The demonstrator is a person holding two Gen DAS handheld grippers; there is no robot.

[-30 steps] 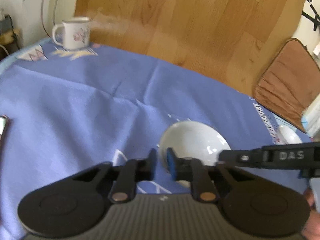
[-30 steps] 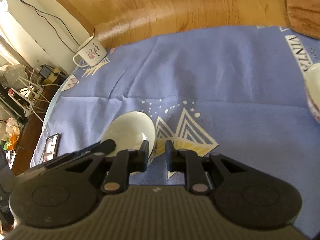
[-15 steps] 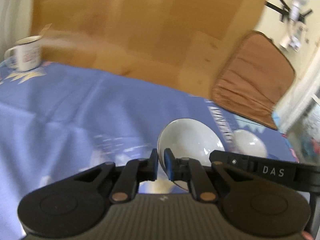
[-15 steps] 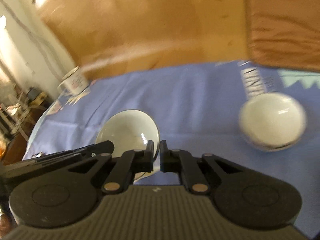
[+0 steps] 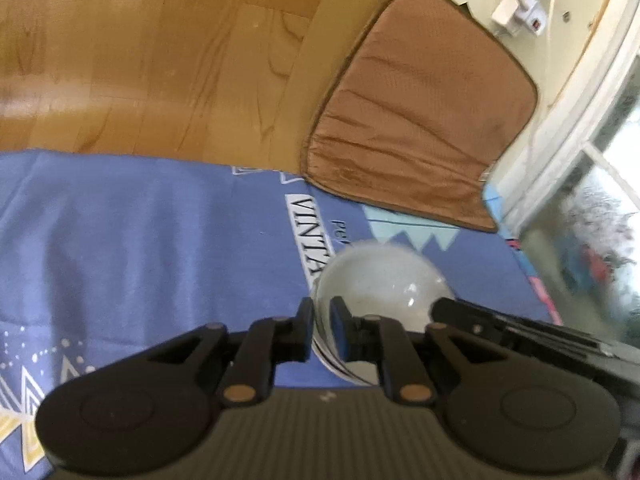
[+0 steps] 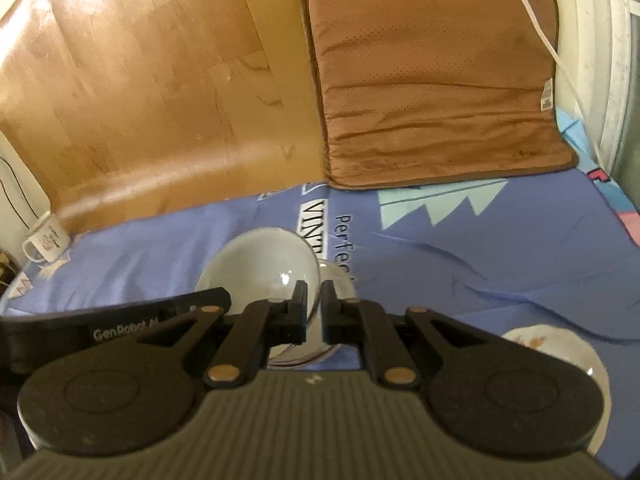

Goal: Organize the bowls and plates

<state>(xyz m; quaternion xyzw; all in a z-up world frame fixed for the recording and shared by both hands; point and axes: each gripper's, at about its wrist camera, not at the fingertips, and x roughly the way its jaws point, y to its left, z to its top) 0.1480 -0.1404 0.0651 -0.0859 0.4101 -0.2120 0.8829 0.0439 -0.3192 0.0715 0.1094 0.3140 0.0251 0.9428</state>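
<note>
While straddling the nine o'clock rim of the glossy white round ceramic bowl [image 5: 380,280], stands parted by a sliver: black two-finger left gripper [image 5: 321,320], jaws having just been opening, with a thin gap showing between rim and blue pad [image 5: 339,332], so no firm clamp. Likewise astride the same bowl's three o'clock rim: black two-finger right gripper [image 6: 314,304], jaws also having just been opening, rim between them; cannot tell whether pressing or merely flanking. Held low over the blue printed tablecloth [image 5: 140,240], near its twelve o'clock edge. Peeking out just past the bowl at one o'clock in the right wrist view: a second, smaller white bowl [image 6: 340,276]; cannot tell whether touching or apart. At four o'clock, partly hidden behind the gripper body, a white dish with an orange pattern [image 6: 552,340]. Far off at nine o'clock, a white enamel mug [image 6: 44,240]. At twelve o'clock beyond the cloth, a brown square cushion [image 6: 432,80].
</note>
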